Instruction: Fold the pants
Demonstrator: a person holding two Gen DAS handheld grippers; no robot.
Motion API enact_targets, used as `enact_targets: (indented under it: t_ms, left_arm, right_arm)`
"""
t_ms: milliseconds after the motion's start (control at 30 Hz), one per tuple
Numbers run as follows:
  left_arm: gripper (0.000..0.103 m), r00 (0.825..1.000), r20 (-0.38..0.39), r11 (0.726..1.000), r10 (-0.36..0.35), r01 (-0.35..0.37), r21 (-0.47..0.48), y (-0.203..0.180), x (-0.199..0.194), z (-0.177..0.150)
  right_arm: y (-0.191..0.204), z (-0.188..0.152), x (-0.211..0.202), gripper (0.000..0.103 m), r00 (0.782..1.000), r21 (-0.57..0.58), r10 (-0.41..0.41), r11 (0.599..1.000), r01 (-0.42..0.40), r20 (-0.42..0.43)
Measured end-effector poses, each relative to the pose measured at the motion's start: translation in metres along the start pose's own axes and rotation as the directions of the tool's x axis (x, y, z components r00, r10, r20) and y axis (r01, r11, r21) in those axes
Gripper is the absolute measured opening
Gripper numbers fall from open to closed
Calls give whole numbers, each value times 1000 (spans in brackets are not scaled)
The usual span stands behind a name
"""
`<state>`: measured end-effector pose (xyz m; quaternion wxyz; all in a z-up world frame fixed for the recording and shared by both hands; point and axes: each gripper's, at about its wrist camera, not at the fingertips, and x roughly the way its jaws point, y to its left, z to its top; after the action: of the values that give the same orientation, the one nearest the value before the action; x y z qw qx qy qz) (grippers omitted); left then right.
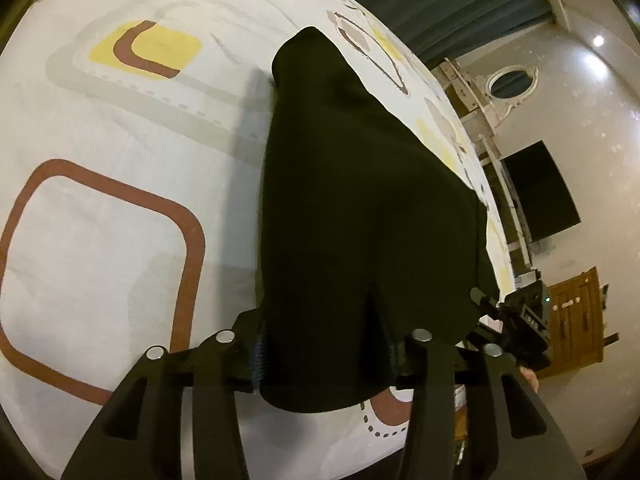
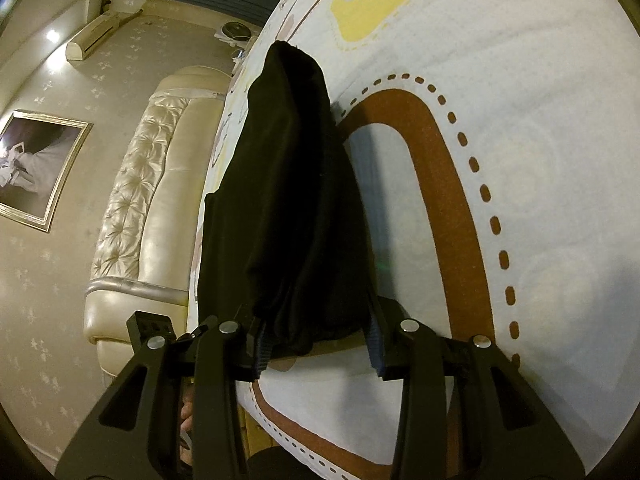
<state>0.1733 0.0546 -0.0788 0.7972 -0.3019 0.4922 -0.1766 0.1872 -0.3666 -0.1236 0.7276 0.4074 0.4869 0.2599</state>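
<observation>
Left hand-held gripper [image 1: 326, 354] holds the near edge of the black pants [image 1: 352, 200], its fingers pressed into the cloth. From there the pants run away across the patterned bed sheet [image 1: 108, 220], far end resting on the bed. Right hand-held gripper [image 2: 320, 346] grips the same edge further along, beside the cream headboard [image 2: 160, 184].

I see black pants [image 1: 360, 200] on a white bedsheet [image 1: 120, 128] patterned with brown, yellow and grey rounded squares; grippers black.
</observation>
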Motion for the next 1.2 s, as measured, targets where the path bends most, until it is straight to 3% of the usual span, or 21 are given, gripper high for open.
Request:
enact_targets:
  t_ms: [67, 267, 400, 533, 700, 800, 900, 1067, 1200]
  left_arm:
    - [58, 1000, 8, 1000, -16, 17, -15, 1, -2, -2]
    - [72, 997, 26, 996, -69, 70, -54, 7, -8, -5]
    - [73, 999, 35, 999, 29, -31, 45, -7, -12, -11]
    - [78, 983, 92, 977, 161, -172, 124, -24, -23, -22]
    - [78, 969, 114, 960, 221, -237, 152, -36, -35, -32]
    - [79, 953, 138, 939, 270, -292, 179, -46, -40, -43]
    - [81, 934, 168, 917, 314, -344, 200, -51, -45, -55]
    - [81, 897, 237, 883, 373, -422, 204, -61, -55, -69]
    - [82, 887, 268, 882, 375, -431, 193, -68, -67, -76]
  right_arm:
    - [-2, 0, -3, 43, 1000, 14, 15, 1000, -15, -1]
    - [-17, -1, -13, 49, 998, 76, 67, 995, -67, -7]
    - [-24, -8, -23, 50, 996, 108, 91, 990, -91, -2]
    - [-26, -17, -33, 50, 998, 104, 63, 993, -62, -12]
    - [-24, -33, -46, 50, 1000, 81, 7, 997, -5, -26]
    - [-19, -41, -55, 65, 1000, 61, 3, 998, -2, -20]
    - [-13, -48, -60, 74, 1000, 38, -25, 999, 26, -13]
    - [-3, -62, -64, 81, 995, -1, -97, 995, 97, 2]
    - [16, -71, -62, 82, 978, -80, -206, 975, 207, 14]
